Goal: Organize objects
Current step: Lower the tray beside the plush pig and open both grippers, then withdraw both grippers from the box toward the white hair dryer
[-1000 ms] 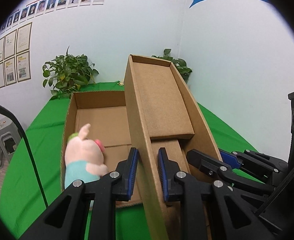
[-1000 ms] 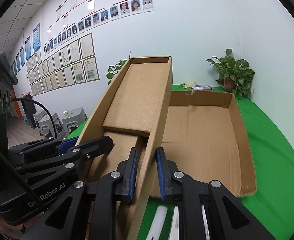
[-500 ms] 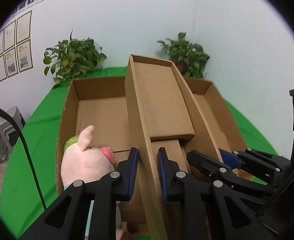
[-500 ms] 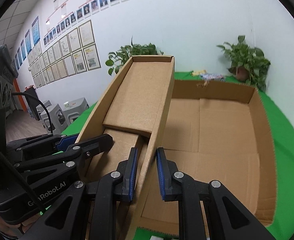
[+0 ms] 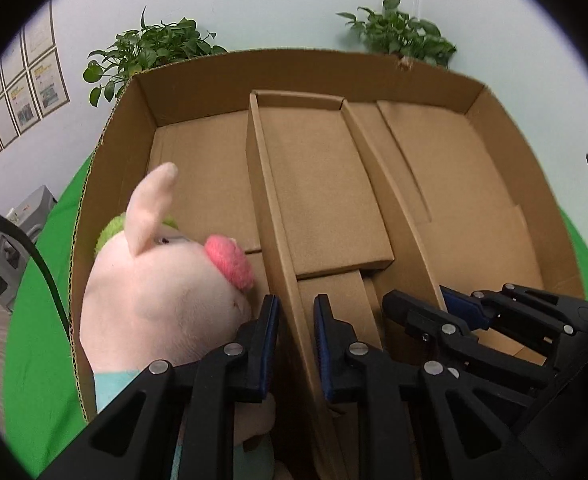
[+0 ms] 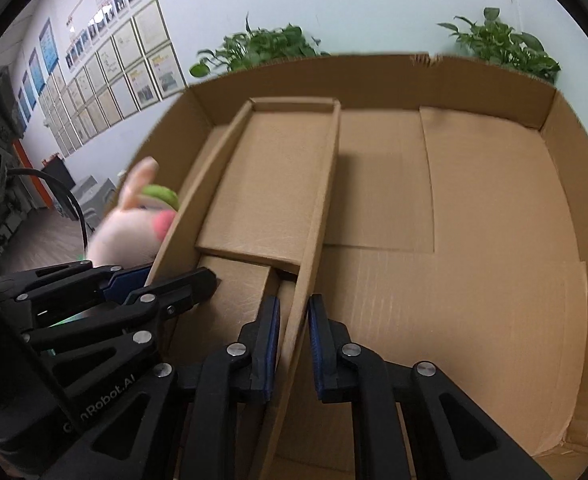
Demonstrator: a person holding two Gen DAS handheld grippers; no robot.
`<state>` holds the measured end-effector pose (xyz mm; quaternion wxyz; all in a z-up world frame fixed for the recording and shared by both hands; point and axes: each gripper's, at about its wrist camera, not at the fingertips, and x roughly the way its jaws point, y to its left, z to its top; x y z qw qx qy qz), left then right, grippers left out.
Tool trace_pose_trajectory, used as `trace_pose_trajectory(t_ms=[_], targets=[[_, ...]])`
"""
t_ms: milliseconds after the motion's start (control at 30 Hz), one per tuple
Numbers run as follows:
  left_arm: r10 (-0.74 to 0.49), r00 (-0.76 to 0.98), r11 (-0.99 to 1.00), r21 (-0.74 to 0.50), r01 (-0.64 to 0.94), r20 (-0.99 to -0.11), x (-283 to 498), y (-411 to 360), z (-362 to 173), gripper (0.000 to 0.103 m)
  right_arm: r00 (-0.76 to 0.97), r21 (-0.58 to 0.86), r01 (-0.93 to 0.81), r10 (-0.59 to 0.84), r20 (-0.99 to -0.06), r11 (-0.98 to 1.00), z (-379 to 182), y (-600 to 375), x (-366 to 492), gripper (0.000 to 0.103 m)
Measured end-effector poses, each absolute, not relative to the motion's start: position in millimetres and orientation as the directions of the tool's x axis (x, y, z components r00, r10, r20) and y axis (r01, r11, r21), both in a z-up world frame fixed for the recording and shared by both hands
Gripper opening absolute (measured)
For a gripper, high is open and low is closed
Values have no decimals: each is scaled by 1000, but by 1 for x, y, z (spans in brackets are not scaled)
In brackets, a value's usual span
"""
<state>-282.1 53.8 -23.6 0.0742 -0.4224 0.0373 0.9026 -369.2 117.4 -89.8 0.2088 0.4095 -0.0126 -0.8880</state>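
Note:
I hold a small open cardboard box by both long walls. My left gripper is shut on its left wall. My right gripper is shut on its right wall. The small box sits low inside a large cardboard box, near its left half. A pink plush pig with a red snout lies in the large box, against the small box's left wall. The pig also shows in the right wrist view, blurred. Each gripper shows in the other's view.
The large box has bare floor to the right of the small box. It stands on a green cloth. Two potted plants stand behind it by the white wall. Framed papers hang on the left wall.
Both grippers have carried the small box forward and down into the large box. Its raised far end has dropped level. The pig now lies right against my left gripper.

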Motion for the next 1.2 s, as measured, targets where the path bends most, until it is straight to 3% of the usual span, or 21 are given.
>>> trace_pose_trajectory(t_ms=[400,800,967,1067,1100,1167,1200], targets=[[128,-655,-987,-31,-157,-745,-265,43,-10,19,-553,185,298,-328,-766,-936,-122,111,-376,7],[105,-718,-994,-59,-89,-688,-227,13,9,19,-535,98,254,-225,-814,-962,-135,77,-392,12],[101,-752,-995,-59,-83,-652,-211,6,14,30,-527,116,230,-223,-820,-966,-144,87,-398,12],[90,-793,-996,-46,-78,-603,-196,5,21,31,-569,109,212,-213,-794,-971,-137,95,-399,24],[88,-805,-996,-45,-75,-586,-192,6,24,37,-595,117,206,-219,-774,-972,-132,99,-397,29],[82,-832,-997,-53,-63,-548,-181,7,31,61,-641,124,194,-221,-735,-973,-119,106,-390,45],[84,-848,-996,-62,-60,-524,-176,7,34,76,-647,139,200,-237,-725,-970,-115,110,-387,62]])
